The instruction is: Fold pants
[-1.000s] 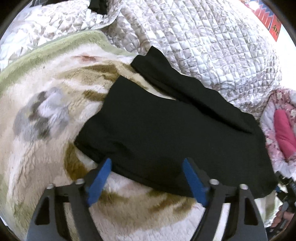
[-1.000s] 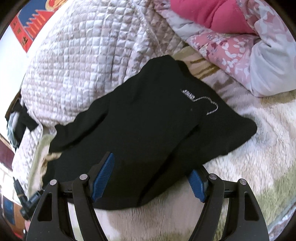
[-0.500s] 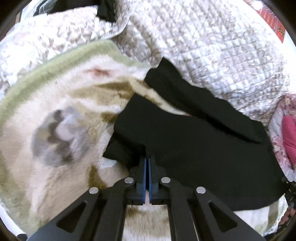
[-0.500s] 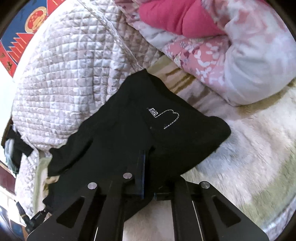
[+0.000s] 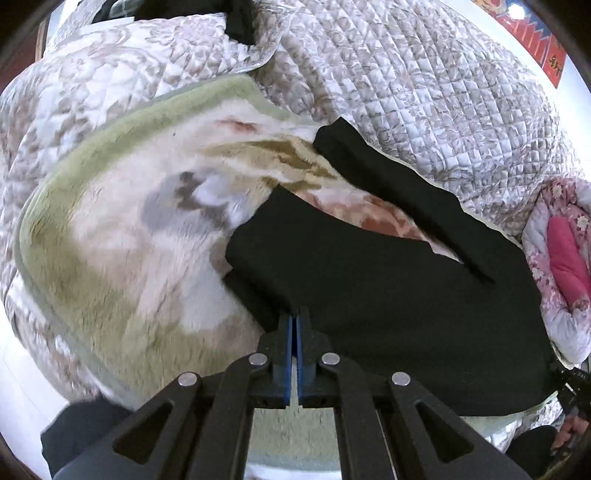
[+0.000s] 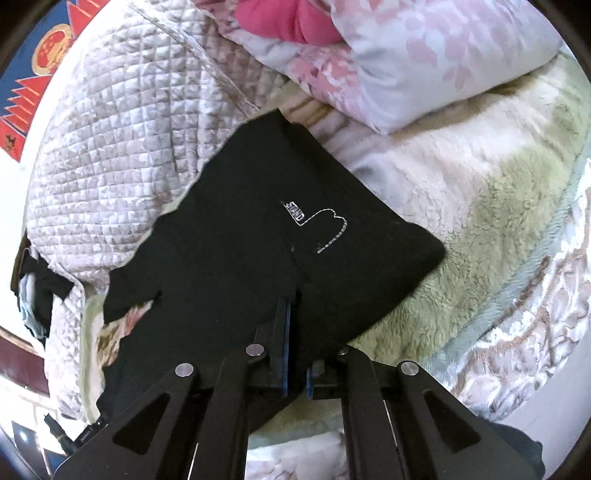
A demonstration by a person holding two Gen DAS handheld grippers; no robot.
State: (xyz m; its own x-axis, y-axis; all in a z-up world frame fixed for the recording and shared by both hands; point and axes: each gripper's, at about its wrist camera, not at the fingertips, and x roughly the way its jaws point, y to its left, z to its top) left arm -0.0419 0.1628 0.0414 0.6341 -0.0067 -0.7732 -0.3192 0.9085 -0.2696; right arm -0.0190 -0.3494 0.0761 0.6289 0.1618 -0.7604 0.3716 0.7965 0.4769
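Black pants (image 5: 388, 280) lie spread on a fluffy cream-and-green blanket (image 5: 122, 236) on the bed. Near edge of the fabric is pinched at two places and pulled up off the blanket. One leg (image 5: 399, 184) runs apart from the main body, with a wedge of blanket showing between; its far end reaches the quilted bedspread (image 5: 424, 85).

Left gripper (image 5: 294, 325): jaws closed on the near edge of the pants, blue pads pressed together with fabric bunched at the tips.

Right gripper (image 6: 295, 306): jaws closed on the pants too, black fabric caught between the blue pads and draping over them. White stitched logo (image 6: 317, 229) visible on the cloth just beyond the tips.

Surroundings: pink floral duvet (image 6: 406, 62) with a bright pink piece (image 6: 288, 18) bunched at the far side of the bed, touching the blanket beside the pants. Red-and-blue wall hanging (image 6: 33, 74) behind the bedspread. A second dark garment (image 6: 40, 288) sits at the edge of the bedspread, well apart from the pants.
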